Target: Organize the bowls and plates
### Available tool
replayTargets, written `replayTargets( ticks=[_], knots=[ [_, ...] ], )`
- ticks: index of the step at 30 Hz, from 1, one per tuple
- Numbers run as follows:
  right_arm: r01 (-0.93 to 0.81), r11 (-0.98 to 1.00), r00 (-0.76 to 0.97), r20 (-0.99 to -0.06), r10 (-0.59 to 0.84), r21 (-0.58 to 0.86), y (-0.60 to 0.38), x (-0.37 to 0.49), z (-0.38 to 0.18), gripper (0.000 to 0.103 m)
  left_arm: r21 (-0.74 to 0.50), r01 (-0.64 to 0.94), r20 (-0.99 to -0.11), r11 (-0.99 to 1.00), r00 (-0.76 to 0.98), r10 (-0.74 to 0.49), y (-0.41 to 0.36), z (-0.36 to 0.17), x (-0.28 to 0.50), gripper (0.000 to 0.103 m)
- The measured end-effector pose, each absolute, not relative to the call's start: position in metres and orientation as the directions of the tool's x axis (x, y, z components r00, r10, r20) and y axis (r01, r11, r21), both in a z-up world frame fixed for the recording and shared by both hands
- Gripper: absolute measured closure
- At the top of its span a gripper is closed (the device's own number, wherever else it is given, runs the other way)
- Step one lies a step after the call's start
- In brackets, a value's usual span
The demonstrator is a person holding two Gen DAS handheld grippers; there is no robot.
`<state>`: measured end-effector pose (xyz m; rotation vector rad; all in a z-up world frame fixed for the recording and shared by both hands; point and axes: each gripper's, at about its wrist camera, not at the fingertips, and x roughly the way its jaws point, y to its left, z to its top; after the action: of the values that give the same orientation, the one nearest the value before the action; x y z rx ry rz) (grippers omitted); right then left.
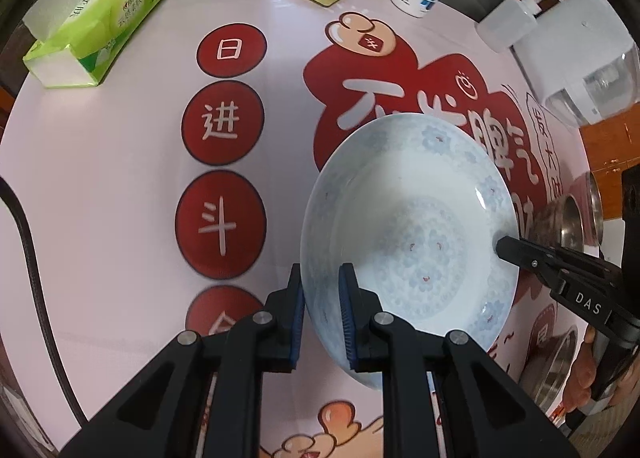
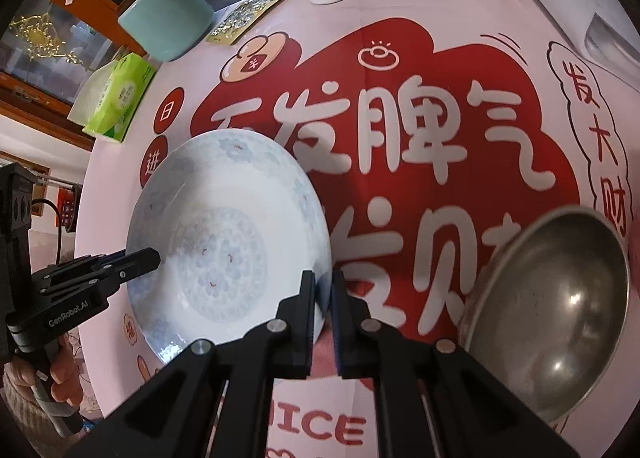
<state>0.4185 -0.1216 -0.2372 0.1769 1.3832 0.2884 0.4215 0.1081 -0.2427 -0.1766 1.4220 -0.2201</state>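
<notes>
Pinching opposite rims of the plate (image 1: 404, 226), left gripper (image 1: 322, 314) and right gripper (image 2: 323, 318) have stacked nothing; the steel bowl (image 2: 560, 310) waits lower right.

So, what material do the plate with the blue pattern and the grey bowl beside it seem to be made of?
The plate looks like glazed ceramic, perhaps porcelain: glossy white surface, pale blue flower pattern, small bright highlight near the rim. The bowl looks like metal, probably stainless steel: dull grey, brushed sheen, blurred reflected light spots inside.
</notes>
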Motion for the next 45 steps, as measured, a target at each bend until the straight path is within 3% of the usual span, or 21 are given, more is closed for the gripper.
replayTargets(
  ticks=[30, 45],
  knots=[
    [-0.198, 0.922, 0.188, -0.911, 0.368, 0.332, -0.123, 0.279, -0.141, 0.096, -0.204, 0.098, -0.952, 0.974, 0.211, -0.220, 0.109, -0.120, 0.257, 0.088],
    [-0.301, 0.892, 0.135, -0.911, 0.390, 0.338, -0.109, 0.161, -0.159, 0.096, -0.202, 0.074, -0.953, 0.977, 0.213, -0.213, 0.124, -0.141, 0.116, 0.088]
  ],
)
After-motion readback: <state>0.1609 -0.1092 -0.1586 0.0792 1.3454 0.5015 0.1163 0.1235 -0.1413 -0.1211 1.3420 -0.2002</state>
